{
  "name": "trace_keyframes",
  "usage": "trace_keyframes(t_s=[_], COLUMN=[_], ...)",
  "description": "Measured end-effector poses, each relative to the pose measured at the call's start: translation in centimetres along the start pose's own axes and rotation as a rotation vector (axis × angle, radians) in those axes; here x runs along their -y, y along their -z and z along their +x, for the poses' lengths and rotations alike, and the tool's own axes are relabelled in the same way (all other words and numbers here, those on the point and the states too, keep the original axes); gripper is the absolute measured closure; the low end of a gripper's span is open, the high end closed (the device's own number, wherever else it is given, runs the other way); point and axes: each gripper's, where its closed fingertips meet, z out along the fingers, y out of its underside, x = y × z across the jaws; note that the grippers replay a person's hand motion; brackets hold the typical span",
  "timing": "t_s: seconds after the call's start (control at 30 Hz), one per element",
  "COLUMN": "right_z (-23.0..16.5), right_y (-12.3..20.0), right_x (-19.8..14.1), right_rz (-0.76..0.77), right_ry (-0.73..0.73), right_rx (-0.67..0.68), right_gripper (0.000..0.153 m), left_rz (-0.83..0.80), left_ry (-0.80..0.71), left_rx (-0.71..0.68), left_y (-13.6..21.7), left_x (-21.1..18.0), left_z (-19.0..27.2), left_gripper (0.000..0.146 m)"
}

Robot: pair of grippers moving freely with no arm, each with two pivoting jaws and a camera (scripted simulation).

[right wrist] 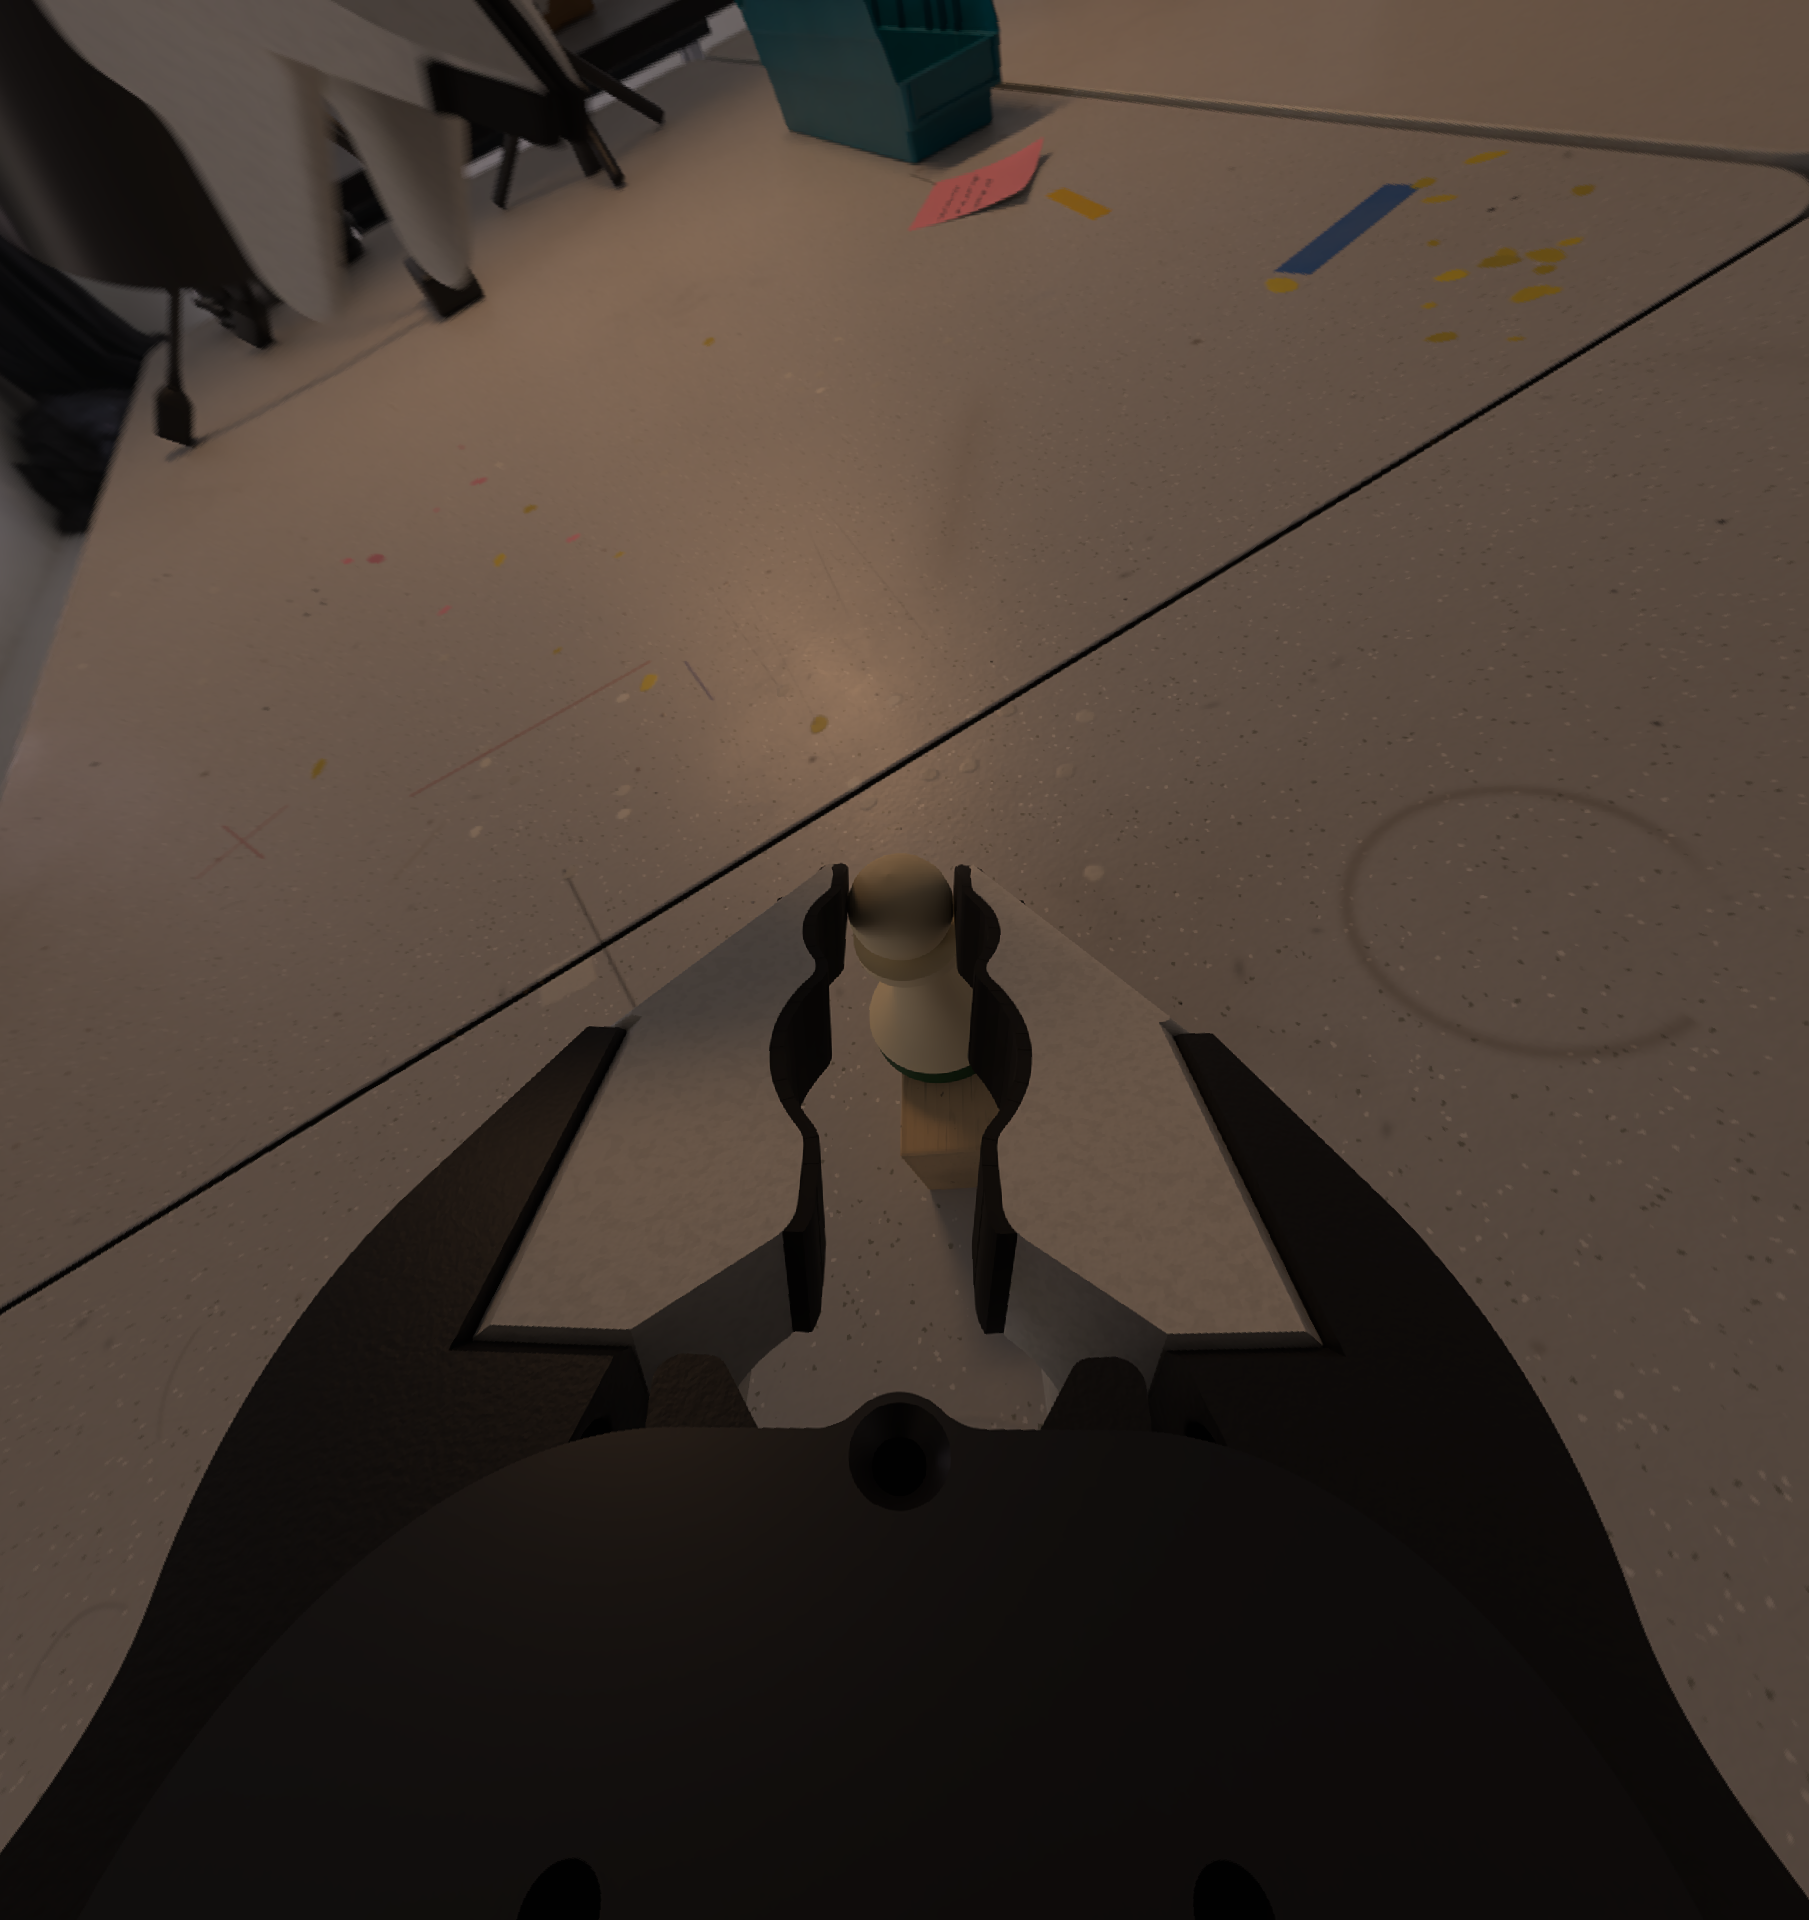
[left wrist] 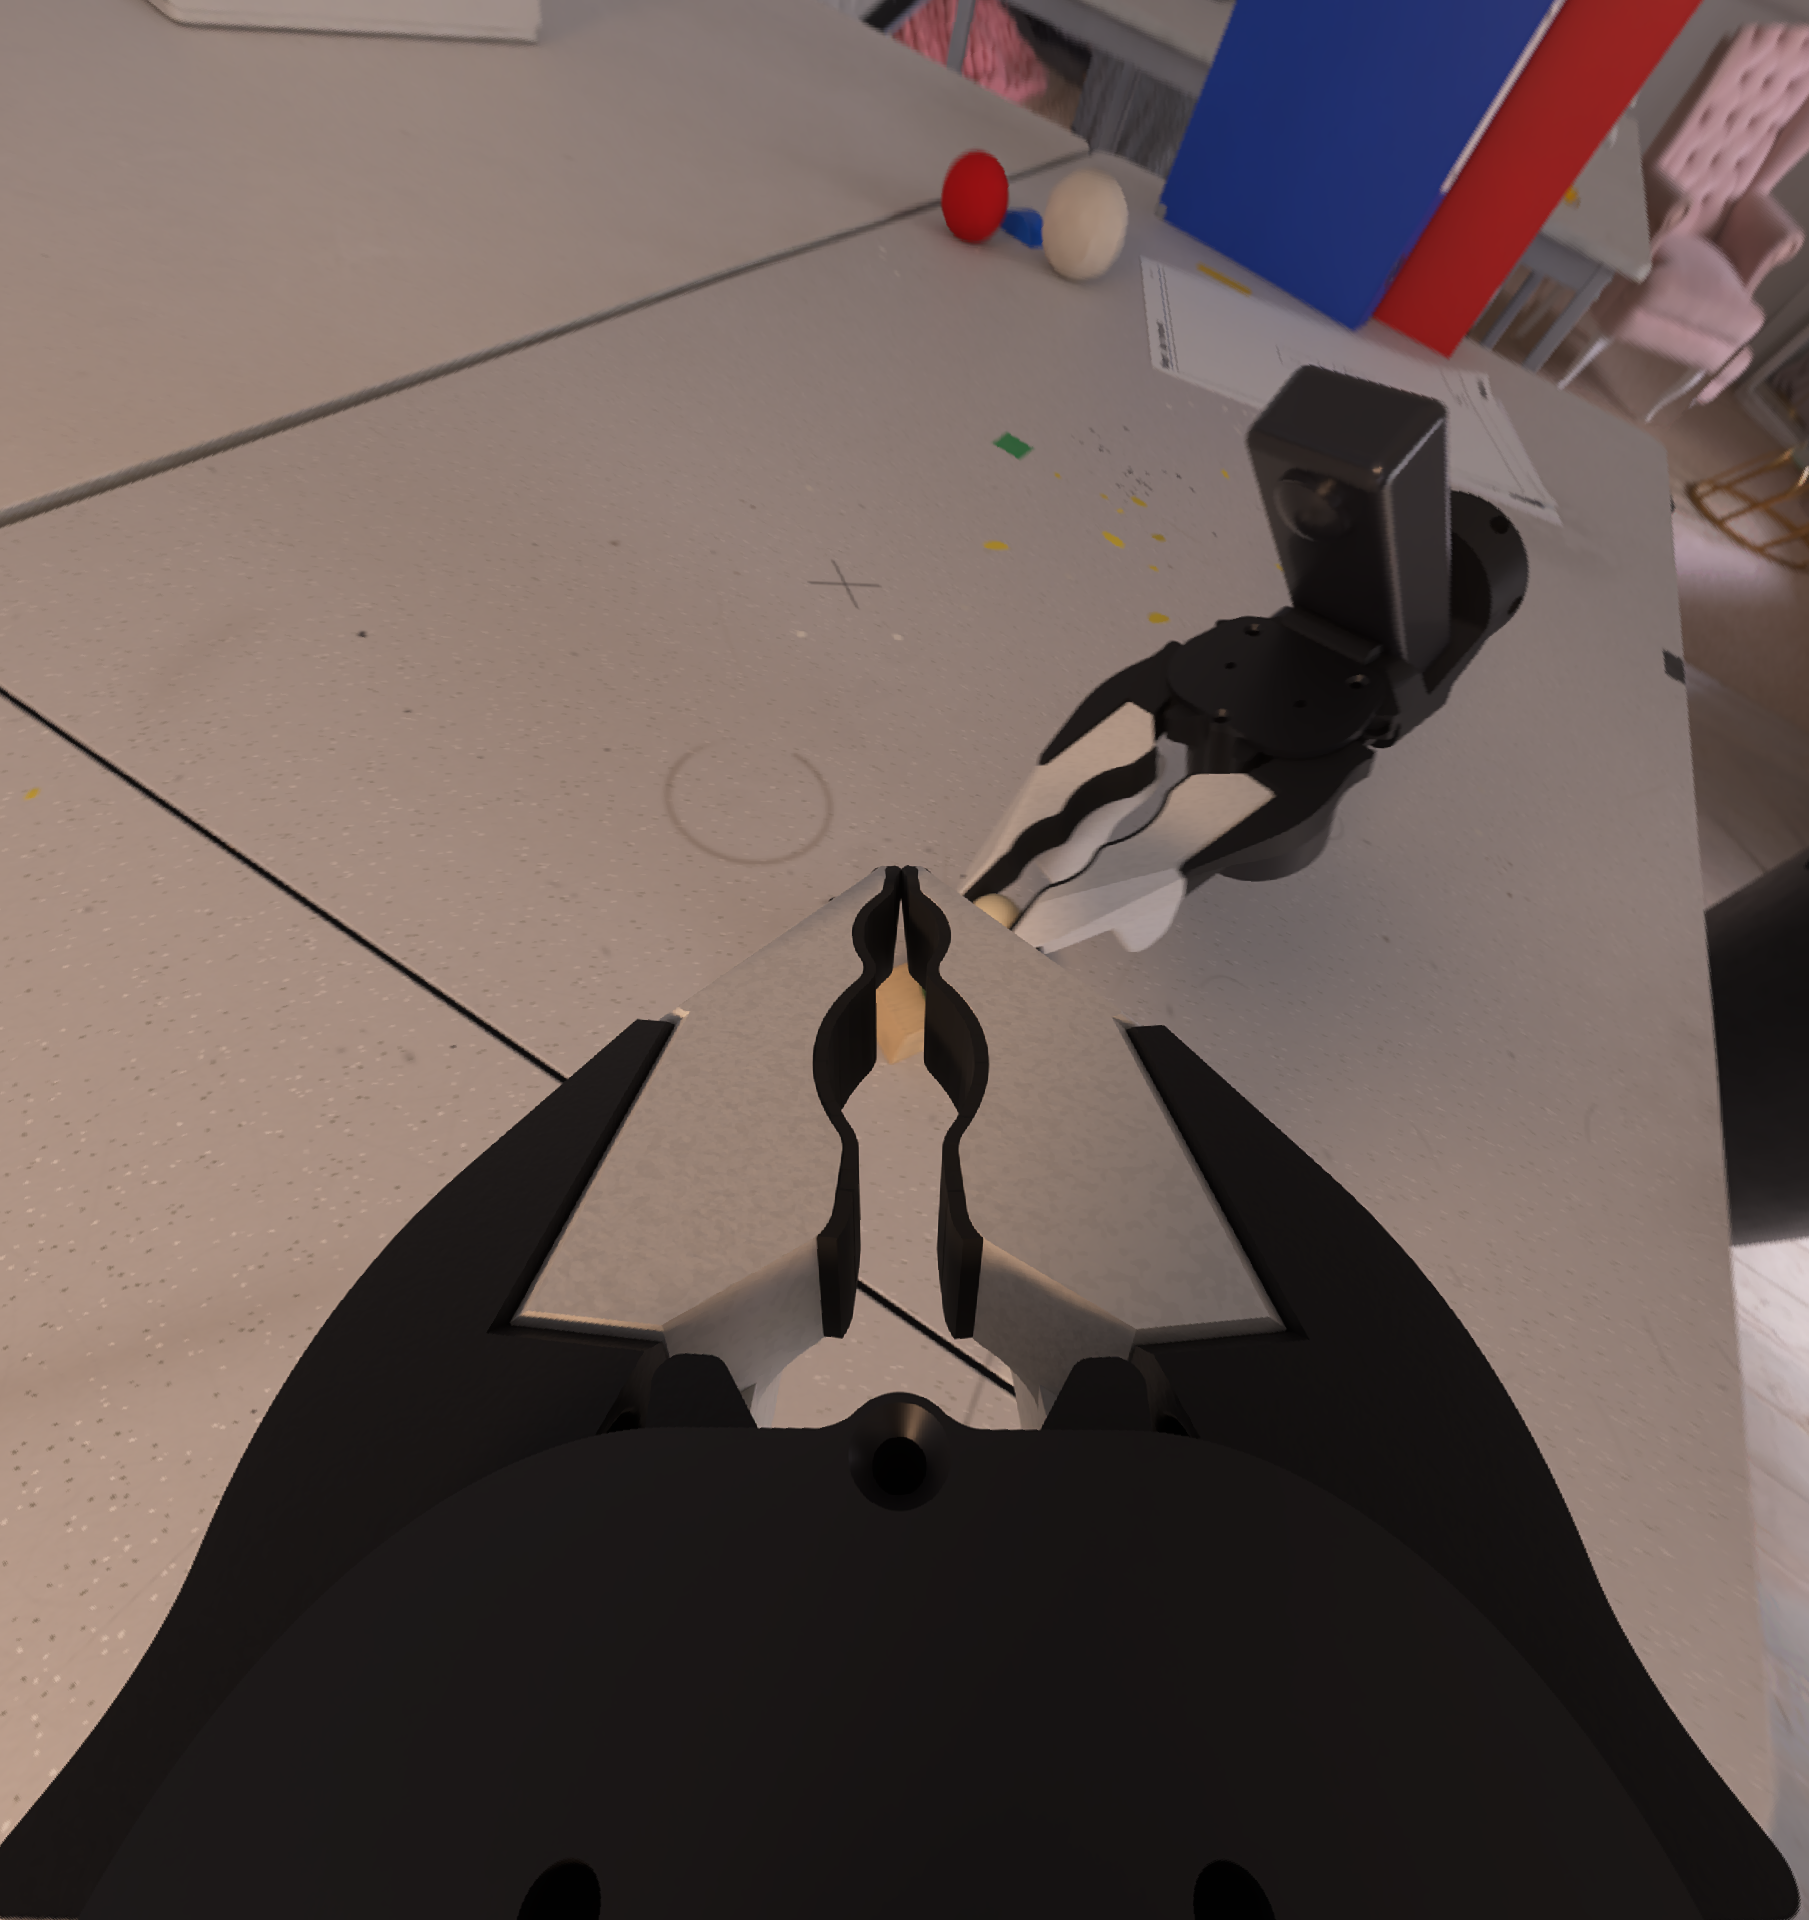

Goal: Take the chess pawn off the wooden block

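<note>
In the right wrist view my right gripper (right wrist: pixel 900 899) is shut on the round head of the cream chess pawn (right wrist: pixel 915 1013). The pawn's green felt base sits at the top of the small wooden block (right wrist: pixel 939 1138), which rests on the table between my fingers. I cannot tell whether base and block still touch. In the left wrist view my left gripper (left wrist: pixel 900 878) has its tips together and holds nothing. The block (left wrist: pixel 898 1023) shows through the gap behind those tips. The right gripper (left wrist: pixel 1014 920) comes in from the right with the pawn's head (left wrist: pixel 999 911) at its tips.
A red ball (left wrist: pixel 975 195), a small blue piece (left wrist: pixel 1025 227) and a cream ball (left wrist: pixel 1085 223) lie far back on the table (left wrist: pixel 464 520). A blue and red board (left wrist: pixel 1399 156) leans beyond them above a paper sheet (left wrist: pixel 1243 343). A teal bin (right wrist: pixel 895 73) and a pink note (right wrist: pixel 978 187) lie at the far side.
</note>
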Motion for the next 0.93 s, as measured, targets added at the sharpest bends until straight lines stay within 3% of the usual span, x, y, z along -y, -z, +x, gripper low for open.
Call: trace_keyframes(t_s=[0.13, 0.33, 0.53, 0.7, 0.93], right_z=[0.3, 0.6, 0.1, 0.5, 1.5], right_y=[0.1, 0.3, 1.1, 1.9, 2.9], right_x=[0.2, 0.3, 0.1, 0.6, 1.1], right_rz=[0.023, 0.030, 0.032, 0.030, 0.045], right_ry=[-0.080, -0.196, -0.247, -0.138, -0.030], right_rx=[0.072, 0.149, 0.215, 0.127, 0.017], right_gripper=[0.133, 0.133, 0.133, 0.133, 0.133], left_rz=[0.024, -0.041, -0.059, -0.079, -0.253], left_ry=[0.063, 0.140, 0.131, 0.143, 0.110], left_rx=[-0.020, -0.089, -0.076, 0.115, 0.428], left_y=[0.0, 1.1, 4.5, 8.0, 12.1], left_x=[-2.0, -5.9, -7.4, -7.6, -9.0], left_z=[-3.2, -6.3, -8.4, -10.5, -12.7], left_gripper=[0.141, 0.105, 0.098, 0.098, 0.098])
